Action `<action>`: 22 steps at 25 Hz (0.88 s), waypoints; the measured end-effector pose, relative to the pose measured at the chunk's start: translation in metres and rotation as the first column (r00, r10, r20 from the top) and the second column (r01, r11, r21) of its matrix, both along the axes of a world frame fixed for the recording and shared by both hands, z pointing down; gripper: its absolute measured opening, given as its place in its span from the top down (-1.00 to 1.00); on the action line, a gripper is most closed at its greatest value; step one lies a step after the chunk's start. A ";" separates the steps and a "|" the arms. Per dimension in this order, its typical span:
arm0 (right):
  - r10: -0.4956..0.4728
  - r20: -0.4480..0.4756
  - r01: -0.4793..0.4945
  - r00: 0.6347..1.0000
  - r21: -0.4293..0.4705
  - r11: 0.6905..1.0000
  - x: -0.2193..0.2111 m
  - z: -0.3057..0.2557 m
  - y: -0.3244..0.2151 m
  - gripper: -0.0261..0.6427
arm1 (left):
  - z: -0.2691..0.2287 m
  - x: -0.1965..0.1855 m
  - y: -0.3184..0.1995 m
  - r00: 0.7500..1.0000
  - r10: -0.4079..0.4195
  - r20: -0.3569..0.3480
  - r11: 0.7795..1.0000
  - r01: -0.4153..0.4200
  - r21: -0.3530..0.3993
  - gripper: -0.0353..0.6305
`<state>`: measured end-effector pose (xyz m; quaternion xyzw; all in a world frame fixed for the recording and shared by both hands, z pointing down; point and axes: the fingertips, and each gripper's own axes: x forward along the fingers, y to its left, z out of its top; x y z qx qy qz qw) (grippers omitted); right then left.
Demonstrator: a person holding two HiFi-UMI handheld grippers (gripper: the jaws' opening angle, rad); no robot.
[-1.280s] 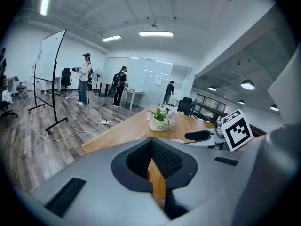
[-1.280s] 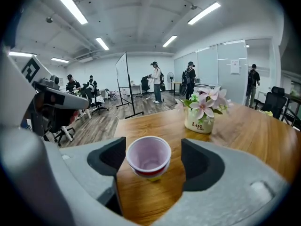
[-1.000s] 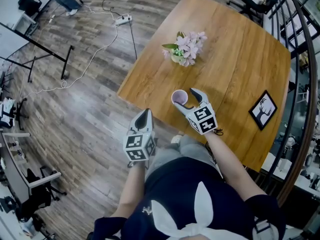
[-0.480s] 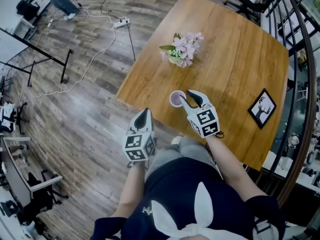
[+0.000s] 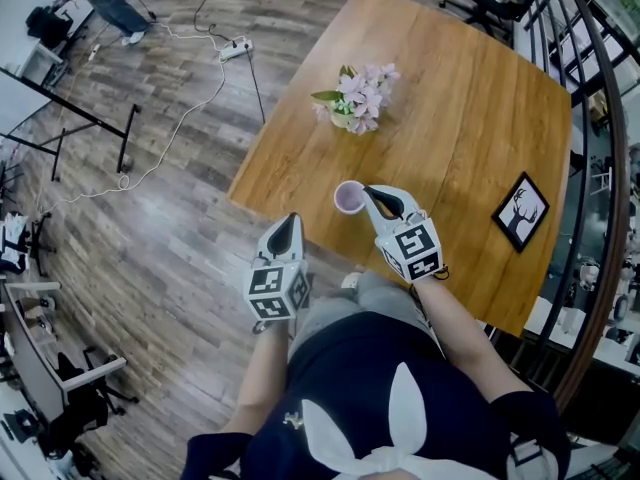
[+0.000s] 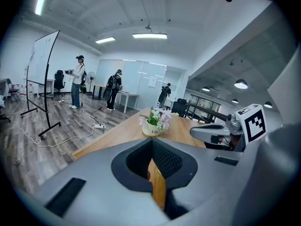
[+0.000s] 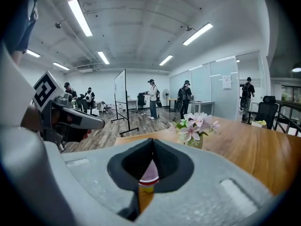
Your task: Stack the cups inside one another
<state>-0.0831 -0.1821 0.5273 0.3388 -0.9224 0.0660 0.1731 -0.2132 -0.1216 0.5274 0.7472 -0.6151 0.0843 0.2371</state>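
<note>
Right gripper (image 5: 372,194) is clamped tight, looks like it's pinching the near rim of the lilac cup (image 5: 346,198), which sits by the table's (image 5: 470,118) front edge near the left corner. Left gripper (image 5: 290,221) is closed on nothing, hanging just off that edge. Flower pot (image 5: 355,100) sits further back, and a picture frame (image 5: 520,214) lies by the right edge.

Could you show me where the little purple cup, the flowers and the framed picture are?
purple cup (image 5: 347,198), head view, on its open inside.
flowers (image 5: 360,90), head view, on the pink blossoms.
framed picture (image 5: 521,212), head view, on the middle of its white print.
</note>
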 end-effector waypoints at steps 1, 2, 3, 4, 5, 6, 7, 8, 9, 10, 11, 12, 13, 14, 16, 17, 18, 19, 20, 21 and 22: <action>0.003 0.003 -0.003 1.000 0.013 1.000 0.001 -0.004 0.000 0.93 | 0.002 0.001 0.000 1.000 0.008 0.001 1.000 -0.008 -0.002 0.87; 0.006 0.008 -0.006 1.000 0.023 1.000 0.003 -0.008 0.001 0.93 | 0.003 0.002 0.000 1.000 0.015 0.003 1.000 -0.015 -0.003 0.87; 0.008 0.012 -0.008 1.000 0.032 0.999 0.004 -0.011 0.001 0.93 | 0.003 0.004 0.000 1.000 0.021 0.005 1.000 -0.021 -0.003 0.87; 0.008 0.016 -0.008 1.000 0.038 0.999 0.005 -0.014 0.002 0.93 | 0.002 0.005 -0.001 1.000 0.025 0.005 1.000 -0.025 -0.001 0.87; 0.006 0.019 -0.007 1.000 0.042 0.999 0.006 -0.017 0.003 0.93 | 0.002 0.005 -0.002 1.000 0.026 0.004 1.000 -0.026 0.001 0.87; 0.003 0.021 -0.004 1.000 0.045 0.999 0.006 -0.019 0.004 0.93 | 0.002 0.006 -0.002 1.000 0.026 0.004 1.000 -0.026 0.002 0.87; -0.002 0.023 0.001 1.000 0.048 0.999 0.006 -0.020 0.005 0.93 | 0.001 0.006 -0.003 1.000 0.027 0.003 1.000 -0.027 0.002 0.87; -0.006 0.024 0.005 1.000 0.050 0.999 0.007 -0.021 0.006 0.93 | -0.002 0.008 -0.004 1.000 0.029 0.002 1.000 -0.029 0.001 0.87; -0.008 0.024 0.007 1.000 0.051 0.999 0.007 -0.022 0.008 0.93 | -0.005 0.010 -0.005 1.000 0.031 -0.002 1.000 -0.032 -0.001 0.87; -0.010 0.023 0.008 1.000 0.052 0.999 0.008 -0.023 0.009 0.93 | -0.008 0.012 -0.005 0.999 0.035 -0.006 0.999 -0.035 -0.001 0.87; -0.010 0.023 0.009 1.000 0.051 0.999 0.008 -0.023 0.011 0.93 | -0.009 0.013 -0.005 0.999 0.039 -0.010 0.999 -0.039 0.002 0.87; -0.009 0.022 0.008 1.000 0.049 0.999 0.009 -0.023 0.012 0.93 | -0.007 0.014 -0.005 0.999 0.044 -0.011 0.999 -0.044 0.007 0.87; -0.008 0.022 0.007 1.000 0.045 0.999 0.009 -0.023 0.014 0.93 | -0.005 0.014 -0.004 0.999 0.052 -0.011 0.999 -0.052 0.012 0.87; -0.007 0.021 0.007 1.000 0.041 0.999 0.010 -0.023 0.015 0.93 | -0.003 0.015 -0.003 0.998 0.060 -0.009 0.998 -0.060 0.012 0.87; -0.006 0.019 0.006 1.000 0.032 0.999 0.012 -0.021 0.016 0.93 | 0.000 0.017 -0.002 0.997 0.071 -0.007 0.997 -0.071 0.003 0.87; -0.006 0.018 0.006 1.000 0.028 1.000 0.013 -0.019 0.016 0.93 | 0.000 0.018 -0.002 0.997 0.071 -0.007 0.997 -0.071 0.003 0.87; -0.005 0.017 0.005 1.000 0.024 1.000 0.013 -0.018 0.017 0.93 | 0.000 0.018 -0.003 0.998 0.068 -0.009 0.998 -0.068 0.006 0.87; -0.004 0.016 0.004 1.000 0.021 1.000 0.014 -0.017 0.018 0.93 | -0.001 0.018 -0.003 0.998 0.065 -0.010 0.998 -0.065 0.009 0.87; -0.004 0.015 0.003 1.000 0.019 1.000 0.014 -0.016 0.019 0.93 | -0.001 0.019 -0.002 0.998 0.066 -0.011 0.998 -0.065 0.009 0.87; -0.003 0.014 0.003 1.000 0.017 1.000 0.014 -0.015 0.020 0.93 | 0.000 0.019 -0.002 0.998 0.068 -0.011 0.998 -0.068 0.008 0.87; -0.003 0.014 0.003 1.000 0.017 1.000 0.014 -0.015 0.022 0.93 | 0.001 0.020 -0.001 0.997 0.072 -0.011 0.997 -0.072 0.006 0.87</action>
